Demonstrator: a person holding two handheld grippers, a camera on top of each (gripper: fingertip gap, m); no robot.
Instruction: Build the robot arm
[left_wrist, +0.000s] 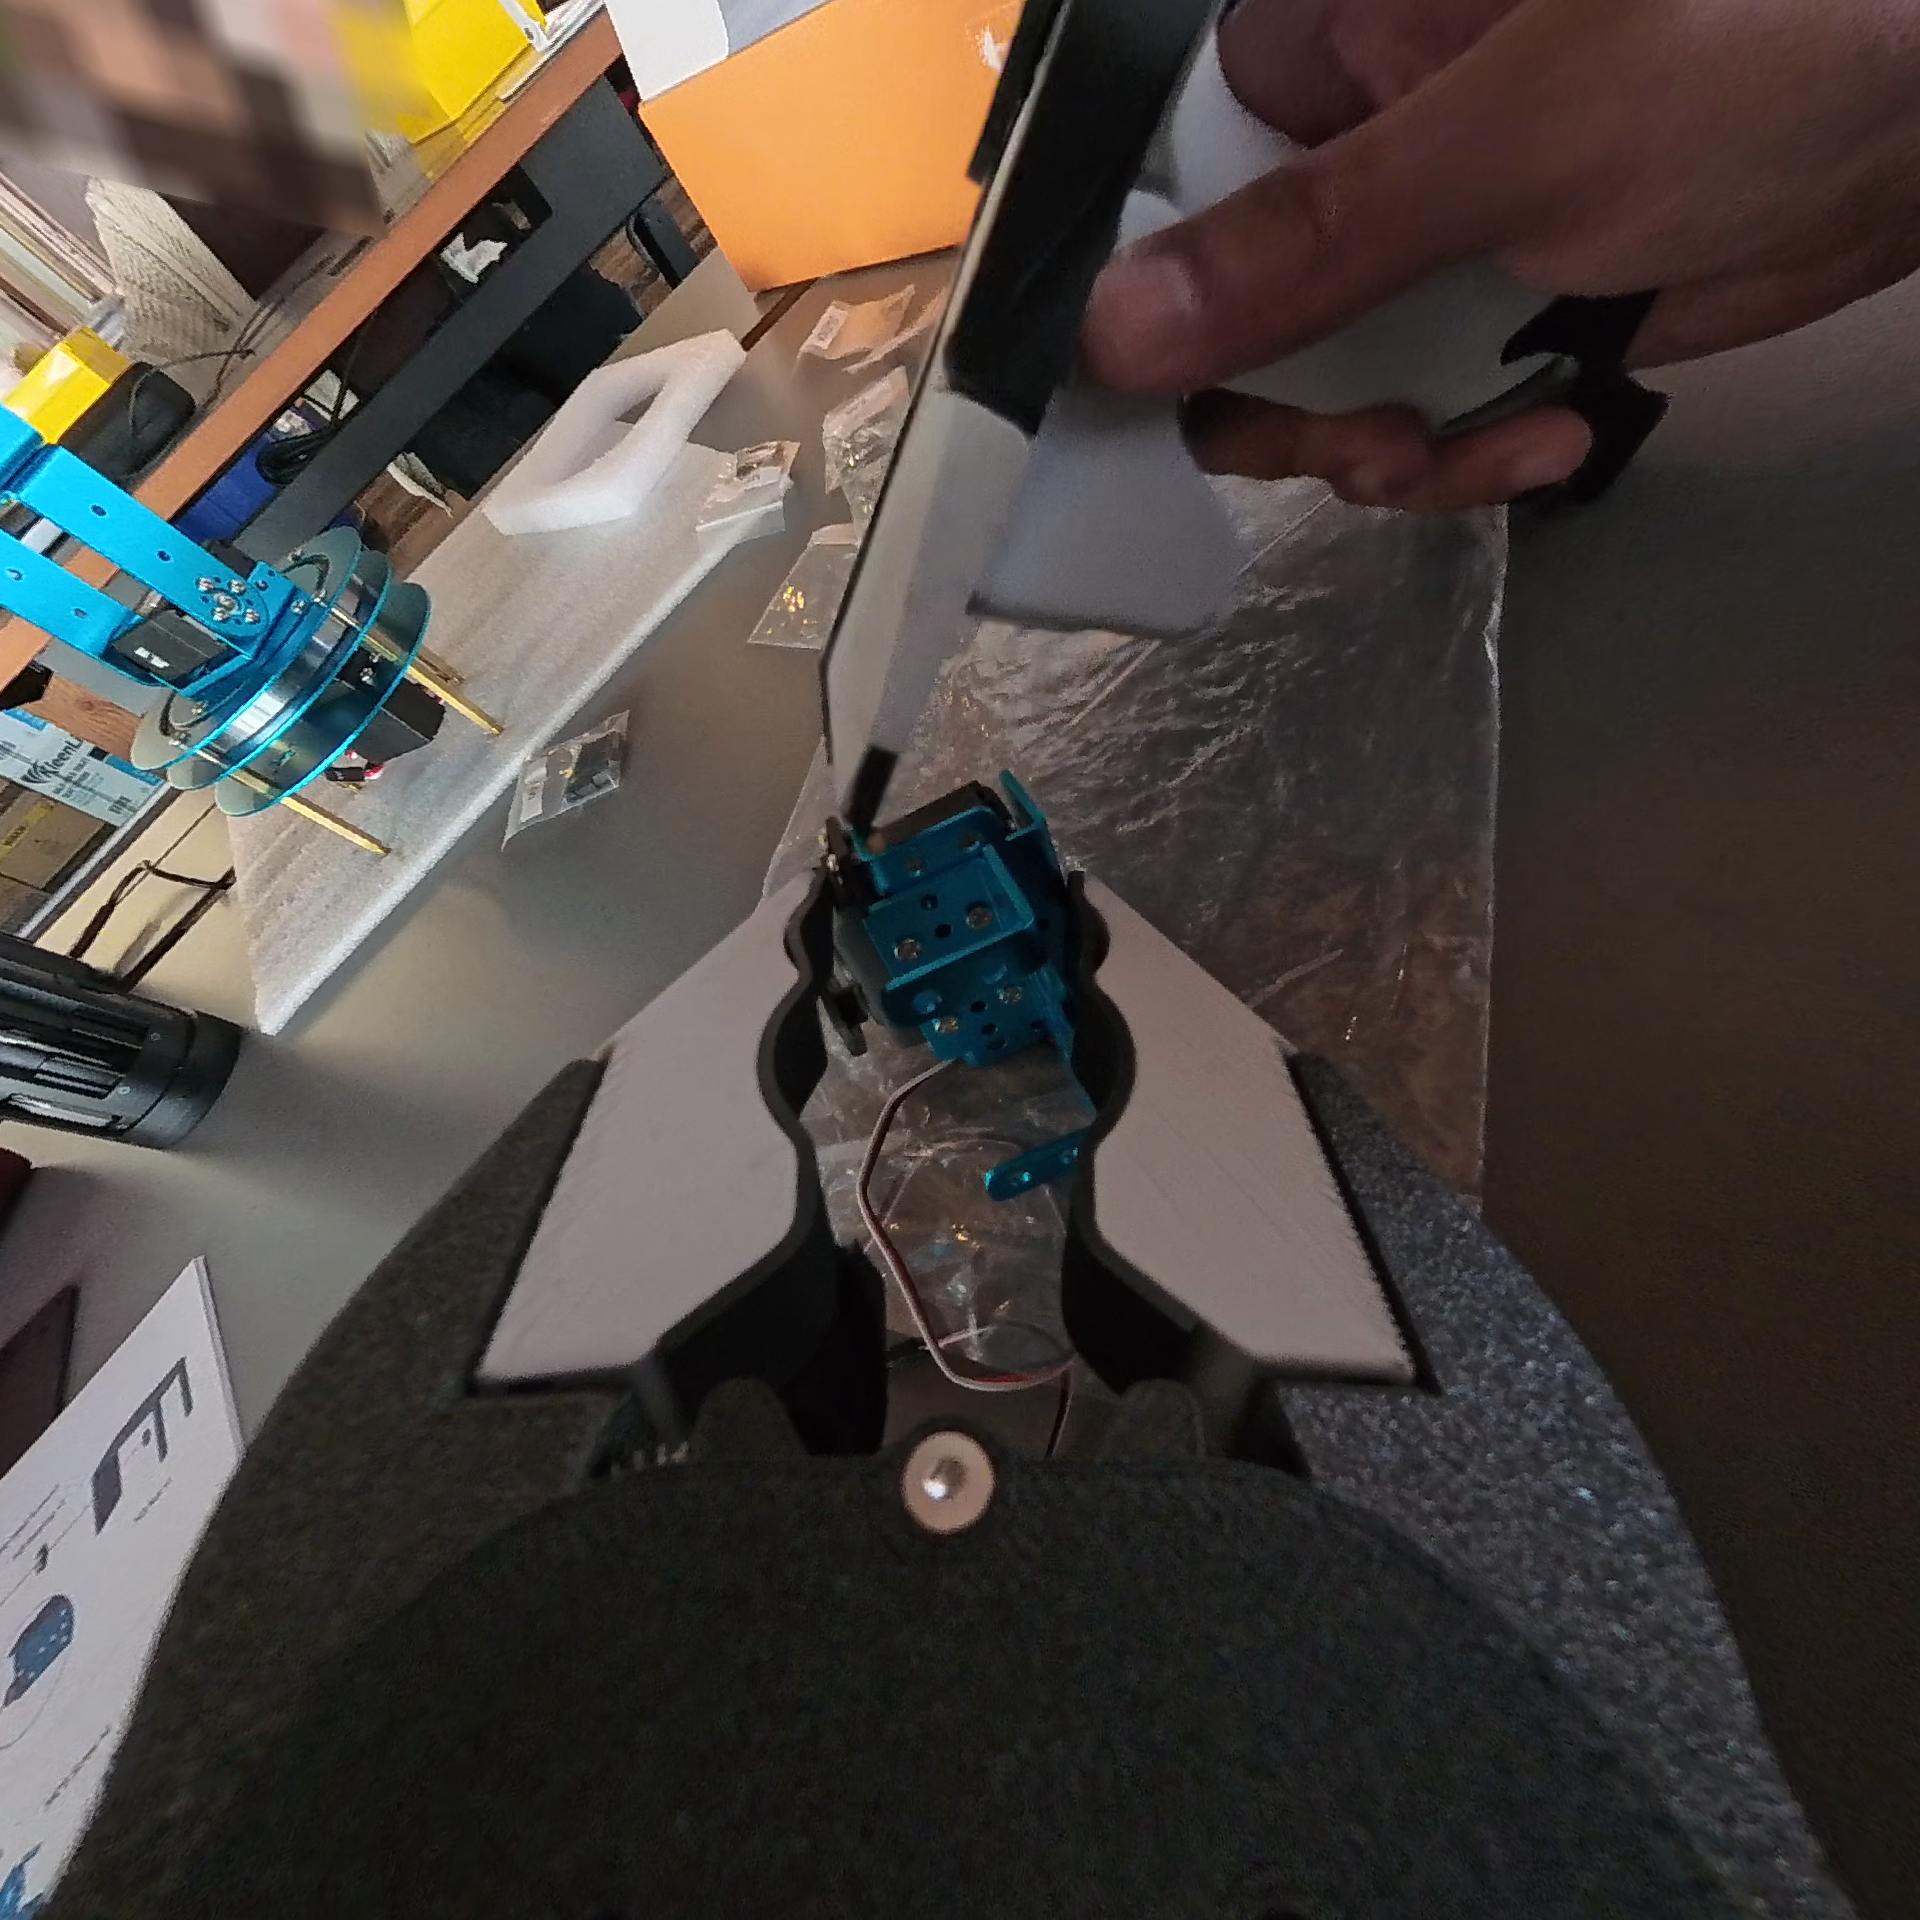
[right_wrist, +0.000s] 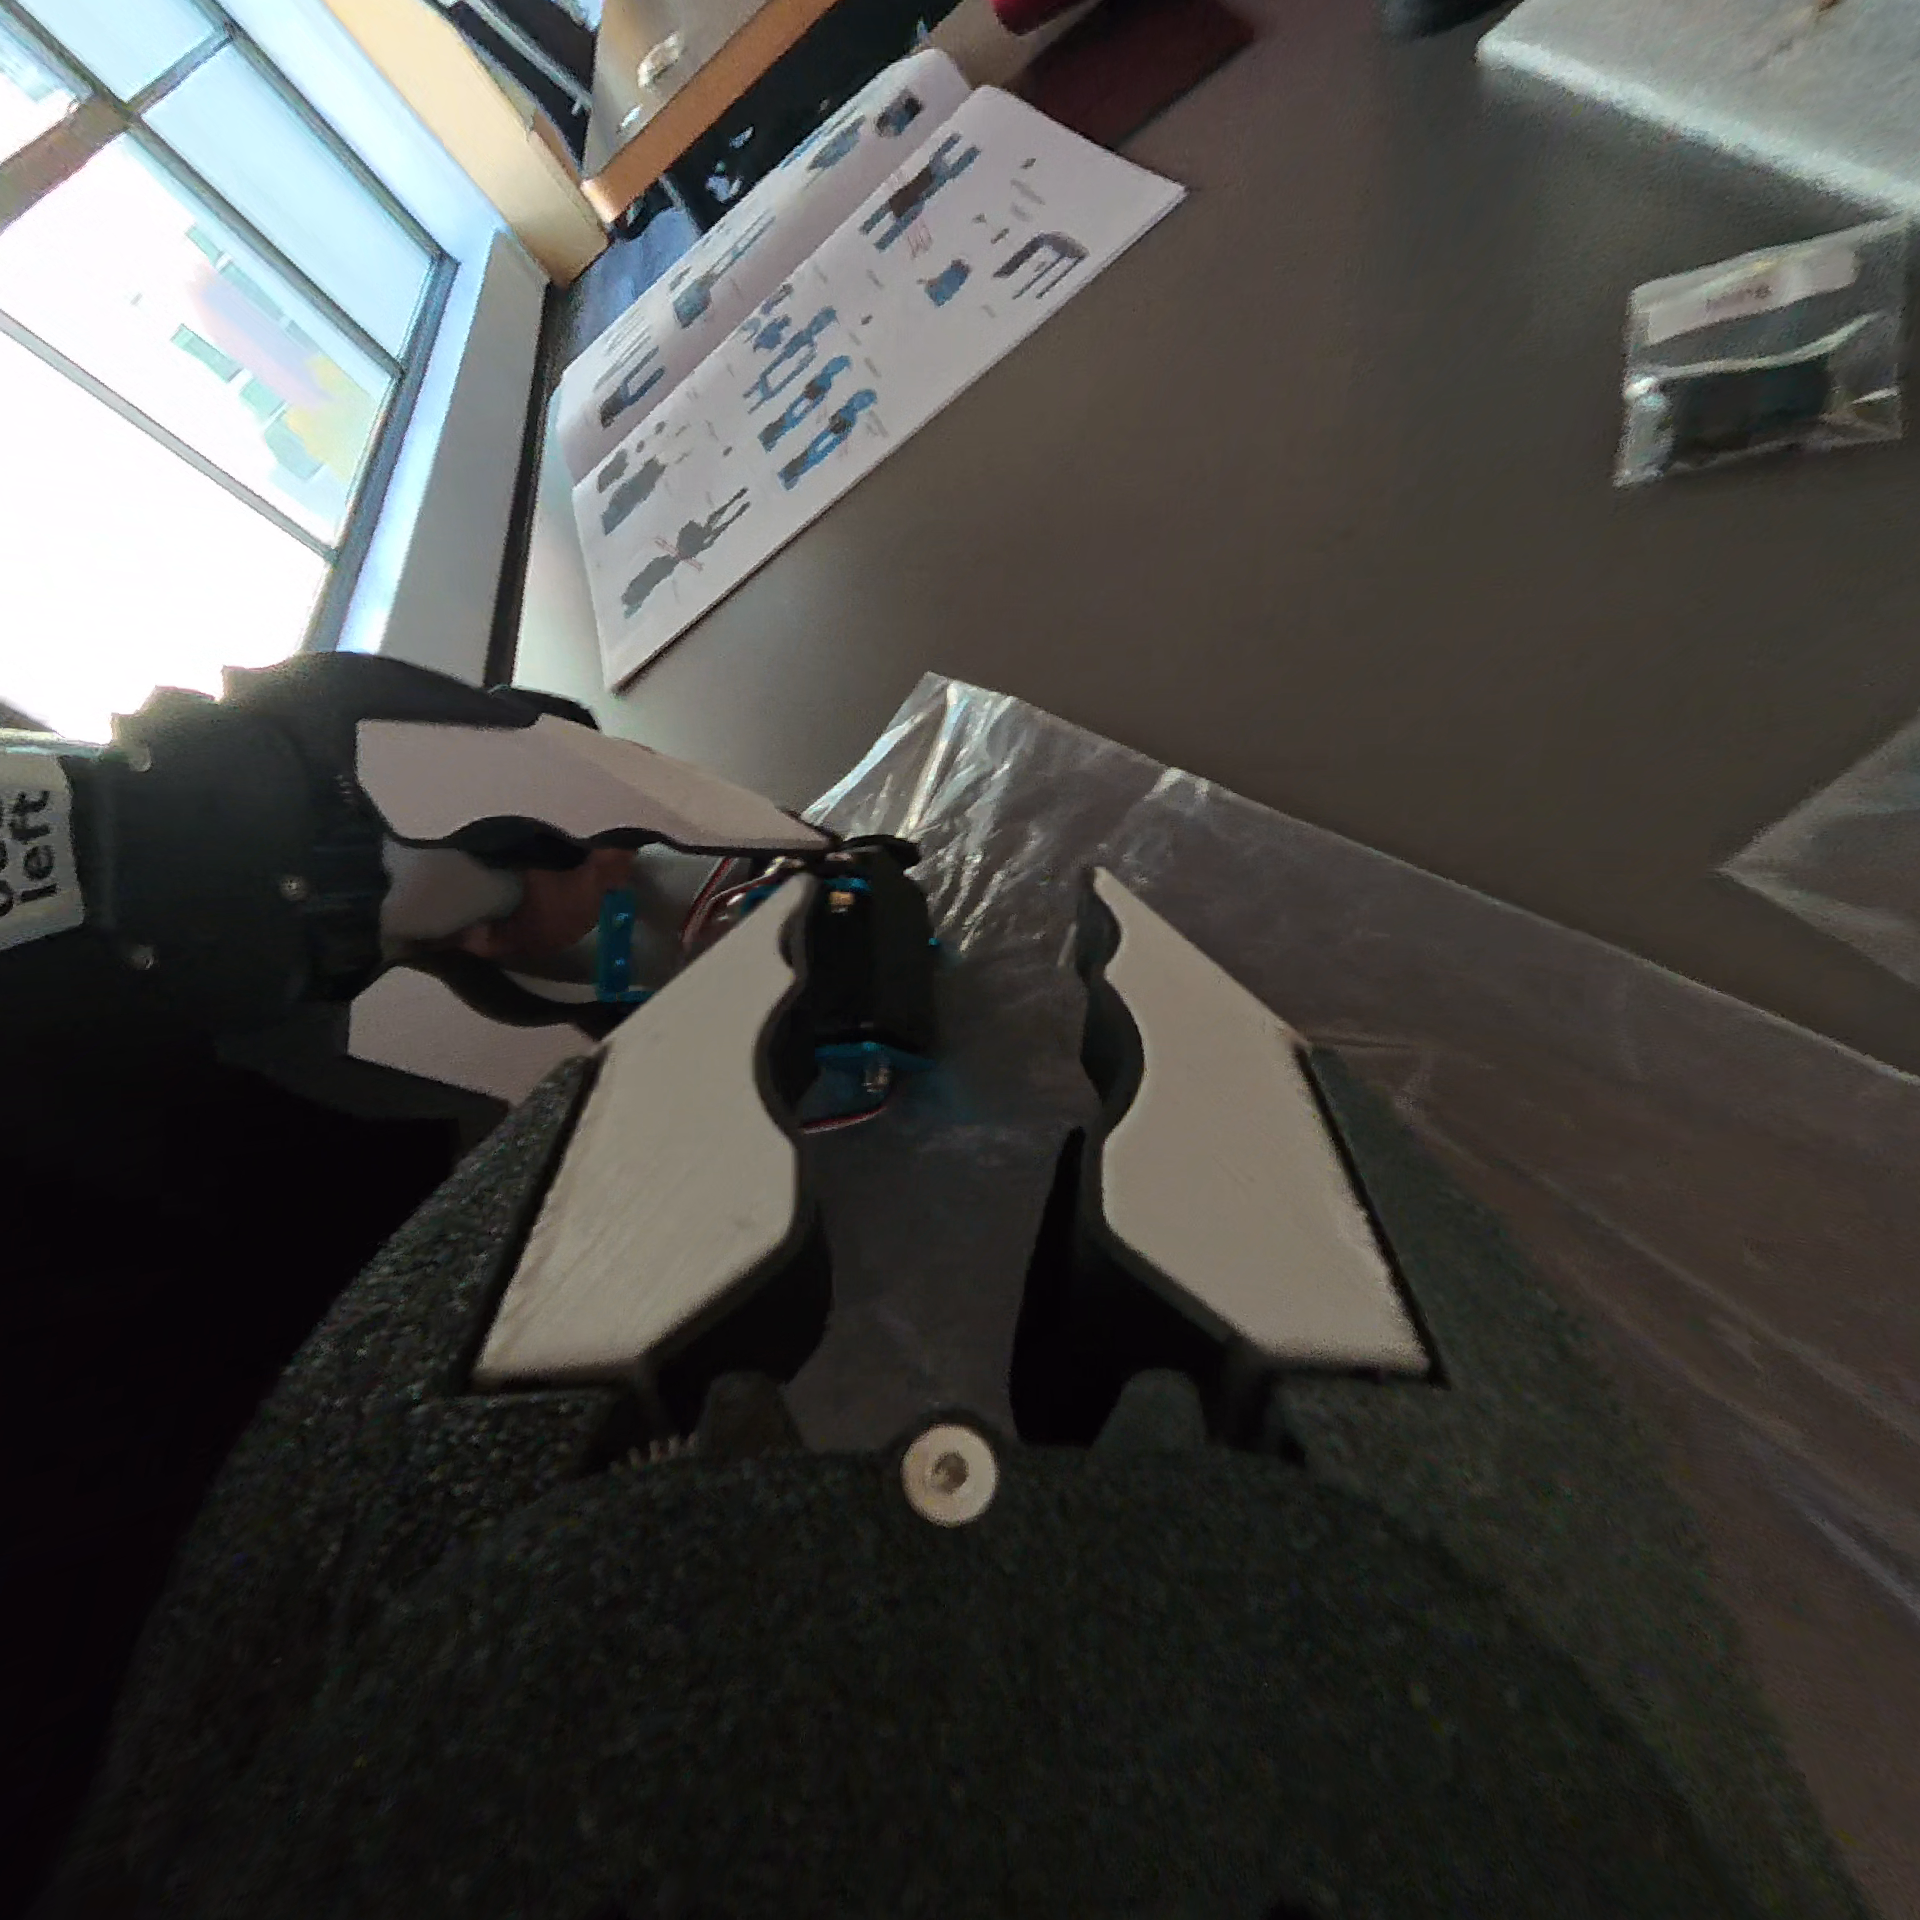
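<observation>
Across the grey counter lay a clear plastic sheet, an open instruction booklet near the window, and small bagged parts. On the sheet, the left gripper had its jaws clamped on a blue servo bracket. The right gripper stood just beside it, jaws apart.

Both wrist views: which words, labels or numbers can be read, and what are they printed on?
I do not repeat writing; these things bear it.
White label on a black housing, right wrist view: legible.
Open booklet: print too small.
Bagged part: label blurred.
Blue-and-white box, left wrist view: partly legible.
Small parts bag: too small.
</observation>
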